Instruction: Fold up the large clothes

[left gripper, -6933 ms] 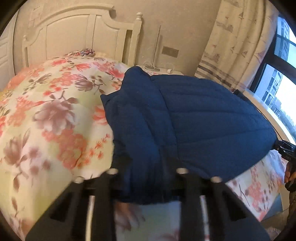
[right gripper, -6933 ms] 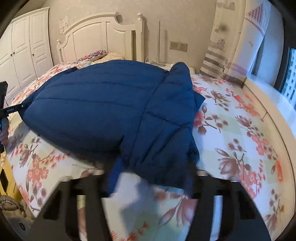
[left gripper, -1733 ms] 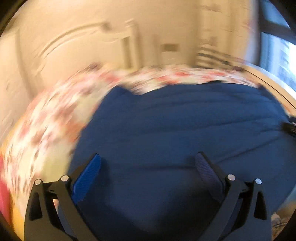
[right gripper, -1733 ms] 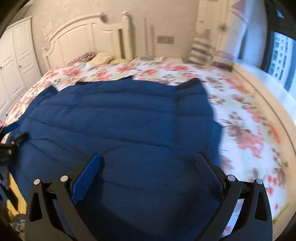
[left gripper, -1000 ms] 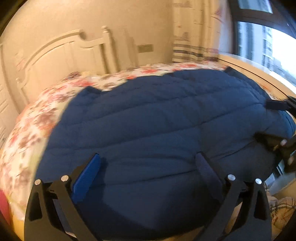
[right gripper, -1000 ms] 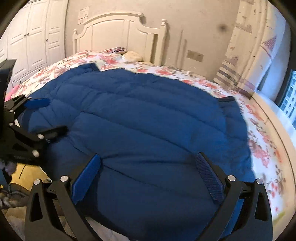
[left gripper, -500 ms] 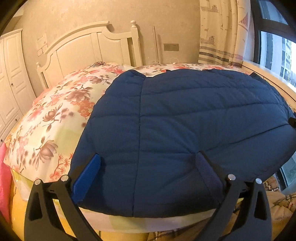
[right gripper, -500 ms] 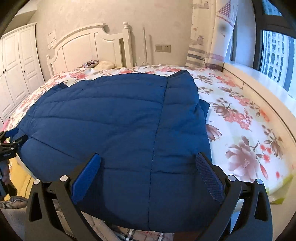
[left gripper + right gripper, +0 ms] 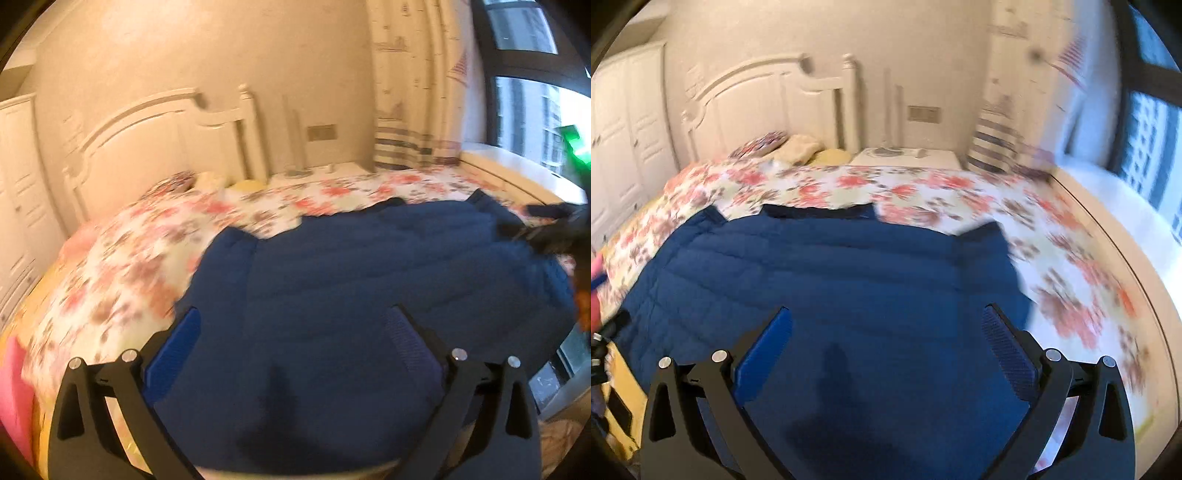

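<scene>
- left black two-finger gripper (image 9: 291,334) with blue pads (image 9: 171,354): released, jaws spread wide, nothing between them, hovering over the near part of the garment.
- right black two-finger gripper (image 9: 886,334), same blue-padded fingers (image 9: 1006,356): also released, spread wide, empty, above the near edge.
- directly ahead of both: large navy-blue quilted padded coat (image 9: 827,291), spread flat across the foot half of the bed, near hem hanging over the mattress edge.
- under the coat: floral bedspread in red, pink and pale green (image 9: 923,192), showing beyond and on either side.
- farther back: white carved wooden headboard (image 9: 147,147), pale printed curtain with striped hem (image 9: 406,92), dark-framed window (image 9: 1145,110).
</scene>
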### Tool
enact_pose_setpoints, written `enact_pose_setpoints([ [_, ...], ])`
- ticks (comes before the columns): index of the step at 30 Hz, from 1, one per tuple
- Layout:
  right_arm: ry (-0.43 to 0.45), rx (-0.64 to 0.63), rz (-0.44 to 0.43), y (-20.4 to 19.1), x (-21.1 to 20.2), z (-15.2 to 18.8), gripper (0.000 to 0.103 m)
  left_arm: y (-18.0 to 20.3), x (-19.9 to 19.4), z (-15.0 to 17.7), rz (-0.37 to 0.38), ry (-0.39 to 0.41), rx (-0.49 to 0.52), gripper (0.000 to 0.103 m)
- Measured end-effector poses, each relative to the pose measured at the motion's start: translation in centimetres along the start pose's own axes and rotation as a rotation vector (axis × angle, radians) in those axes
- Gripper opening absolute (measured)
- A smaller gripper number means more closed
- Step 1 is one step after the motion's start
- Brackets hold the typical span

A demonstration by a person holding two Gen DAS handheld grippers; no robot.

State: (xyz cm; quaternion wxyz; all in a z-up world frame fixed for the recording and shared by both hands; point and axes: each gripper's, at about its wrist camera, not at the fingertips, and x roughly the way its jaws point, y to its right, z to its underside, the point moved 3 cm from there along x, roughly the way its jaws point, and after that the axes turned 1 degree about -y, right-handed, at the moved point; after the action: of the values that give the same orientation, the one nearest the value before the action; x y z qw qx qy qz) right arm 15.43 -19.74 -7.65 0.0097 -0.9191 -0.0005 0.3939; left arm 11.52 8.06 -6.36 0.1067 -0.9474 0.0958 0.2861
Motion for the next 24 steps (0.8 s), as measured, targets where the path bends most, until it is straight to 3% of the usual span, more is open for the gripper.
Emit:
enact_pose_setpoints([
  [2, -0.086, -0.052, 0.019, -1.2, 2.8, 0.7, 0.098, 0.5, 3.9, -0.2, -0.016, -0.081, 0.023, 0.101],
  [4, -0.078, -0.041, -0.012, -0.7, 3.3, 1.1, 0.098, 0.2, 8.2, 0.8, -0.047, -0.163, 0.037, 0.101],
  [5, -0.084, -0.019, -0.025, -0.1, 3.0, 1.1, 0.098, -0.6, 9.2, 1.3, 0.017, -0.159, -0.017, 0.101],
  [7, -0.08, 0.003, 0.002, 1.7, 2.3, 1.4, 0.098, -1.6, 9.3, 1.8, 0.043, -0.161, -0.073, 0.101],
  [10, -0.067, 0.119, 0.056, 6.3, 1.0, 2.4, 0.098, -2.0, 8.4, 2.7, 0.013, -0.161, -0.051, 0.101],
  [13, -0.074, 0.237, 0.085, 10.9, 0.1, 3.8, 0.098, -3.6, 7.5, 3.0, -0.004, -0.181, -0.096, 0.101],
  [16, -0.075, 0.296, 0.136, 13.1, -0.6, 4.2, 0.098, -4.8, 6.3, 1.1, -0.028, -0.167, -0.151, 0.1],
  [18, -0.051, 0.279, 0.121, 12.4, -1.0, 3.2, 0.098, -4.3, 6.1, -1.7, -0.004, -0.125, -0.151, 0.1],
  [20, -0.028, 0.185, 0.098, 9.1, -0.6, 0.7, 0.098, -2.6, 7.1, -4.4, 0.022, -0.111, -0.122, 0.1],
  [24, -0.035, -0.03, 0.049, 2.1, 1.8, -3.8, 0.098, 1.6, 13.0, -8.8, -0.062, -0.167, 0.052, 0.1],
])
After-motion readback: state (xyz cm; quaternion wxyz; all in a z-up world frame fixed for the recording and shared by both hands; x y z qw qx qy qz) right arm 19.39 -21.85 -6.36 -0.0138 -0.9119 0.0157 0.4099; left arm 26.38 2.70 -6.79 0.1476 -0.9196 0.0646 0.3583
